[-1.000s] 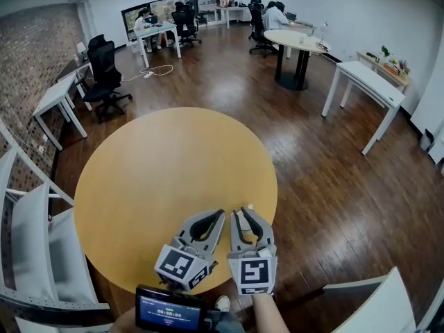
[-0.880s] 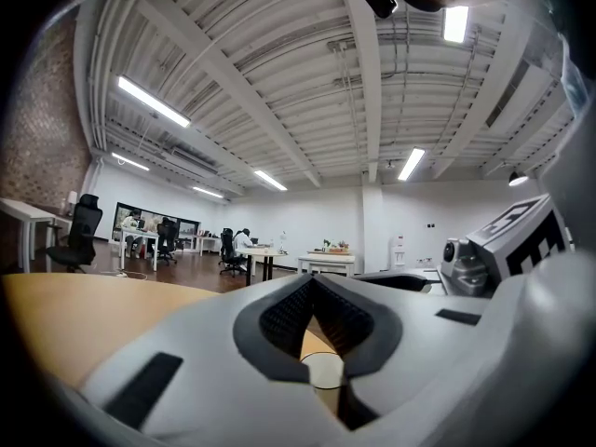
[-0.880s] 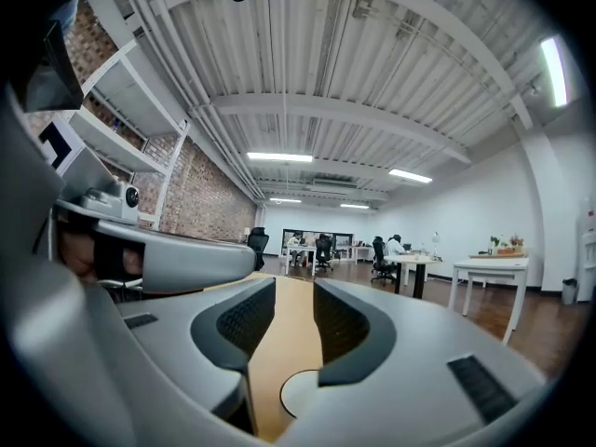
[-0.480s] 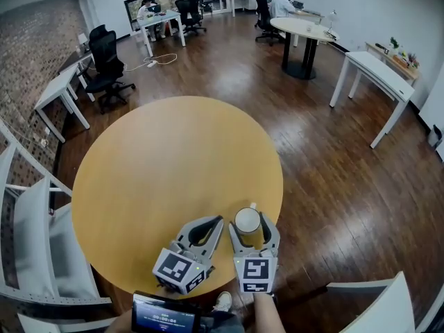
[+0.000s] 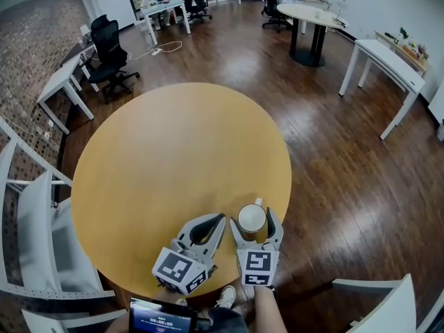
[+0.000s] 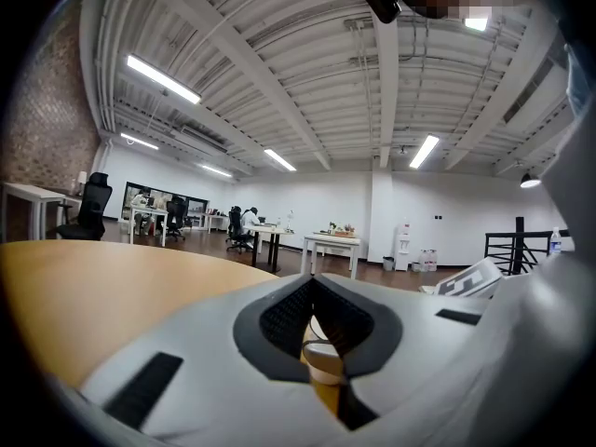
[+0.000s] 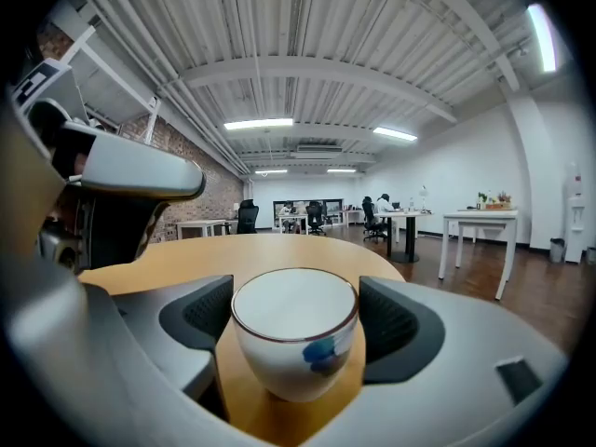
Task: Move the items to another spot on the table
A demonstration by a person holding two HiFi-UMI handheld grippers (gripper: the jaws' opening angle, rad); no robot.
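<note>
A white cup (image 5: 252, 218) with a brown rim and a blue mark stands upright on the round yellow table (image 5: 173, 151), near its front right edge. My right gripper (image 5: 255, 218) straddles the cup and its jaws are opening. In the right gripper view the cup (image 7: 294, 333) sits between the two dark pads (image 7: 198, 317) with a thin gap on each side. My left gripper (image 5: 218, 219) lies just left of it, shut and empty. Through its jaws in the left gripper view, a sliver of the cup (image 6: 321, 369) shows.
The table's edge runs close to the right of the cup, with dark wood floor (image 5: 347, 186) beyond. White chairs (image 5: 35, 241) stand at the left and another white piece (image 5: 378, 304) at the bottom right. A small screen (image 5: 163, 316) sits below the grippers.
The right gripper's jaws have spread apart, so the cup's round top now shows between them. The left gripper has stayed where it was.
</note>
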